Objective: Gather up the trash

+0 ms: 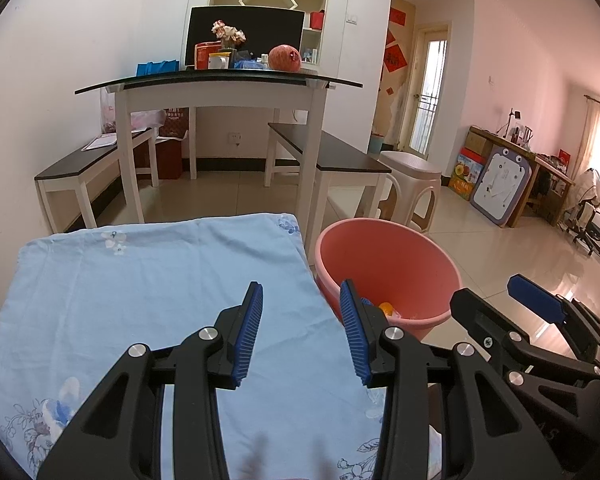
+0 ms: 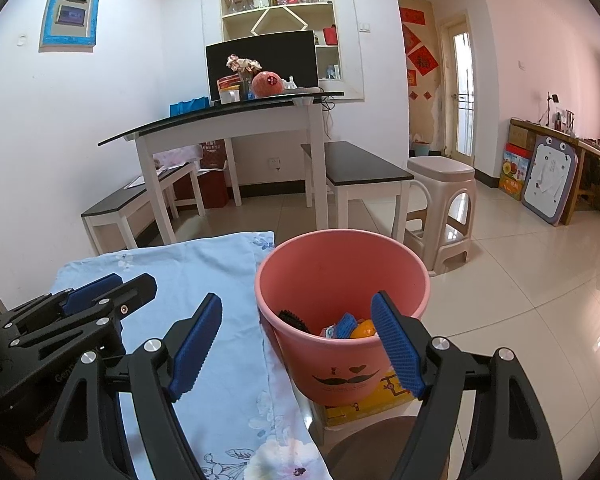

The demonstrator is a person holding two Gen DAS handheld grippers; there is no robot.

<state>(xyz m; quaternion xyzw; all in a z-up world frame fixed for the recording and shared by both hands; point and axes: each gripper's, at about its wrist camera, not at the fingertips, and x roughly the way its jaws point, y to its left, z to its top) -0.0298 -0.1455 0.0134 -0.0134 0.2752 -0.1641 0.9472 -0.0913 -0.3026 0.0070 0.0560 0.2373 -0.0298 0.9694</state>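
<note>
My left gripper [image 1: 301,334] hangs over the pale blue flowered cloth [image 1: 148,300] with its blue pads standing apart and nothing between them; bare cloth shows in the gap. My right gripper [image 2: 300,346] is spread wide, also empty, and between its fingertips sits the pink bucket [image 2: 384,272], just beyond them and slightly below. Inside the bucket, close to my right-hand fingertip, lies the collected trash [image 2: 346,326]: a blue piece, an orange-yellow piece and a dark ridged thing toward the left wall. The bucket stands on a yellow box [image 2: 364,406], just beside the cloth's right edge. From the left wrist view the bucket is just past my right finger, touching nothing of mine. Well beyond both sets of fingers stand a white table [image 1: 220,92] and a plastic stool [image 2: 444,200].
</note>
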